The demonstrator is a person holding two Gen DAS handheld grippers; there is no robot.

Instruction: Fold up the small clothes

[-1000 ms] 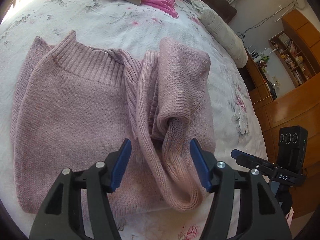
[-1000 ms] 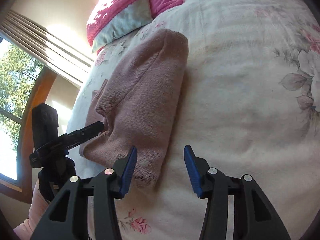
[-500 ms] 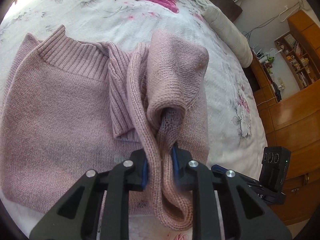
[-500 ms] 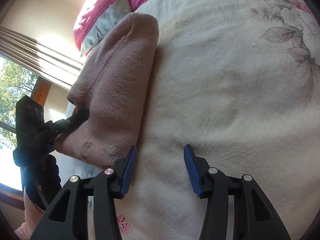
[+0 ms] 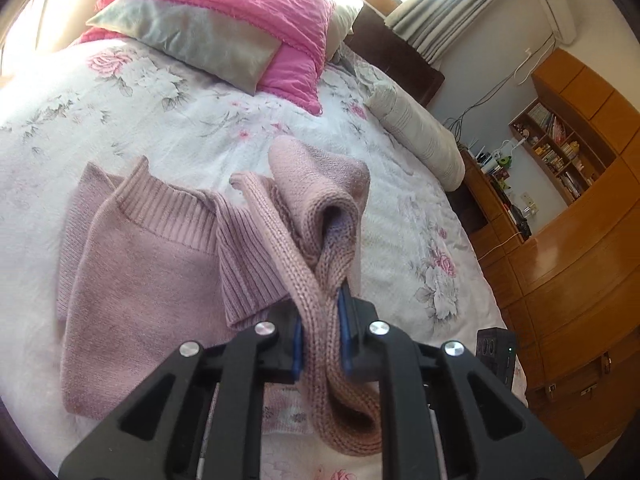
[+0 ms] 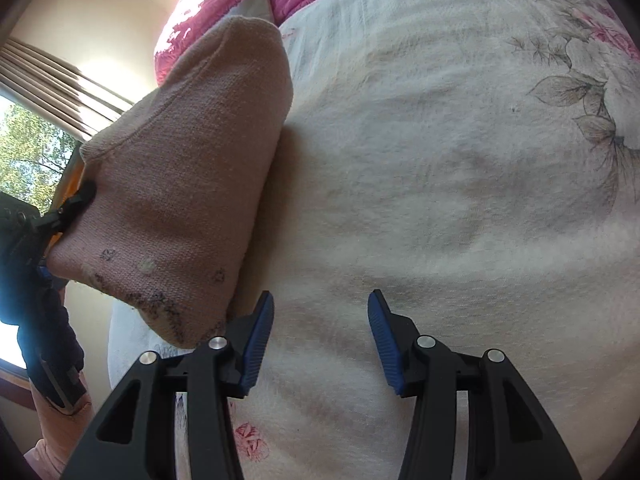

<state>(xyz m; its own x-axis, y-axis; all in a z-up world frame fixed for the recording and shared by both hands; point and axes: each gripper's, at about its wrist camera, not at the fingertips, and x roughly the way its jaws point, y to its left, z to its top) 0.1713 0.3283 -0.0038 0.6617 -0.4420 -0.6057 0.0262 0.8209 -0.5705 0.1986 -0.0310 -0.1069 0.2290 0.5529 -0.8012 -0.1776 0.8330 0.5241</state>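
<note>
**Left fingers clamped on the sweater's hem — right ones idle**

Your left gripper point(image 5: 321, 340) is closed on a thick doubled band of the pink sweater point(image 5: 144, 280), the ribbed hem or a cuff by the look of it; the bunching makes it hard to say which. The knit rises from between the blue fingers point(image 5: 345, 334) and loops up ahead of them, while the sweater's body and ribbed collar point(image 5: 168, 216) lie flat on the bed point(image 5: 200, 128) to the left of the fingers. A tail of the band hangs down below the grip.

Your right gripper point(image 6: 320, 332) stands wide open with nothing between its fingers, only bedspread ahead of them. In that view the lifted fold sits just off the left finger point(image 6: 256, 340), near it but not inside the gap.

What could go wrong from here:

- You hold a thick roll, not a single edge. If you carry it across, the layers may drag unevenly and leave a twisted lump instead of a flat fold.
- The loose tail under the grip could tuck beneath the fold and end up trapped there.
- With only one hold, the far side may slide on the bedspread — pinning it with your right fingers would likely help.
- Closing the right fingers where they are now would catch bedspread, not knit.

No brand, label or legible writing shows on the sweater or either gripper in these views.
</note>
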